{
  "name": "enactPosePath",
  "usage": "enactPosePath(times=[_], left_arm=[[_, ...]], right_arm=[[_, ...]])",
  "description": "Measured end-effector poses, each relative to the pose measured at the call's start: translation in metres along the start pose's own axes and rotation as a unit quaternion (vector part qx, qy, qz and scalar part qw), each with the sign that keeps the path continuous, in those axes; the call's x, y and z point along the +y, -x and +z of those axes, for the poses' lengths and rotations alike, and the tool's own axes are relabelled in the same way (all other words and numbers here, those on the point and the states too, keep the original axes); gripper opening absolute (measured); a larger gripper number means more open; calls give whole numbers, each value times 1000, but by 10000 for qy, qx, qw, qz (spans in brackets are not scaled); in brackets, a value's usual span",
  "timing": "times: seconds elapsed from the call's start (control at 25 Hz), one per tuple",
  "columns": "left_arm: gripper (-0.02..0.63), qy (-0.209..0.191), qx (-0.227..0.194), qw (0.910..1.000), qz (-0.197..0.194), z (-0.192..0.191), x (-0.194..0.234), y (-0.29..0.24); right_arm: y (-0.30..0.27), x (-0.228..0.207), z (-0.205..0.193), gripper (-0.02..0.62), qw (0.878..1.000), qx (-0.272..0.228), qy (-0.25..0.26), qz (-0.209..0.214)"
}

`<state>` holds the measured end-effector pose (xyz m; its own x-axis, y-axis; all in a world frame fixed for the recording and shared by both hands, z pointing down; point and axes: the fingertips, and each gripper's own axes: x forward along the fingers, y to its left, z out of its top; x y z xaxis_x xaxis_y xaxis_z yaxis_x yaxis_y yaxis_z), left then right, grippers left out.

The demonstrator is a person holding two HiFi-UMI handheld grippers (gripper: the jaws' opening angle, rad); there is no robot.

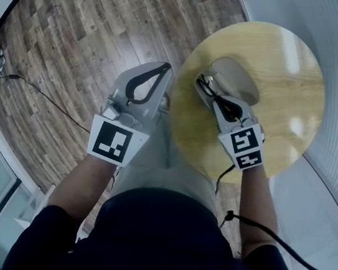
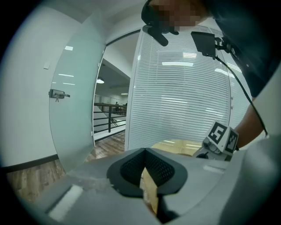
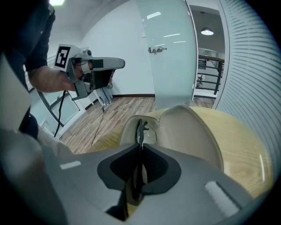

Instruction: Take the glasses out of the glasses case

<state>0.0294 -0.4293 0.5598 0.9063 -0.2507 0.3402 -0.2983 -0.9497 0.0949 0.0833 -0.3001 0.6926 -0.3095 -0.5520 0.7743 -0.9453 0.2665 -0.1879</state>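
Glasses [image 3: 140, 130] – dark, thin frame, seen edge-on from the right gripper view, with a pale lens showing just beside the frame line. They sit in the lower half of the glasses case [image 3: 193, 136], not yet clear of it. The case is a beige clamshell, smooth and rounded, with its lid swung open and tilted back behind the tray half. It rests on a round, light wooden surface [image 1: 288, 117], toward the edge nearest the person.

Right hand-held gripper [image 3: 139, 151] points steeply down into the case. Its dark pads are pressed onto the frame, which runs as a narrow dark strip up between them and out past the tips. From the head view the same hand-held gripper [image 1: 206, 85] reaches in from the near rim of the surface, with the frame at its tips.

Left hand-held gripper [image 2: 144, 151] – tips pressed together, nothing between them. It is held off the surface, above the wooden floor [image 1: 74, 54] beside the rim, apart from the case.
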Motion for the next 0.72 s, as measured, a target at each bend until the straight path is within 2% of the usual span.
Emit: enactPosePath(times=[0.4,0.72], left_arm=[[6,-159,-155,9997,-79,24,-10,-3],[6,-291,-287,9991,-67,45,-22,2]], right_arm=[[18,-2,12,35,9998,-199,-75,25],[44,2,26,35,9995,-293,99,-13]])
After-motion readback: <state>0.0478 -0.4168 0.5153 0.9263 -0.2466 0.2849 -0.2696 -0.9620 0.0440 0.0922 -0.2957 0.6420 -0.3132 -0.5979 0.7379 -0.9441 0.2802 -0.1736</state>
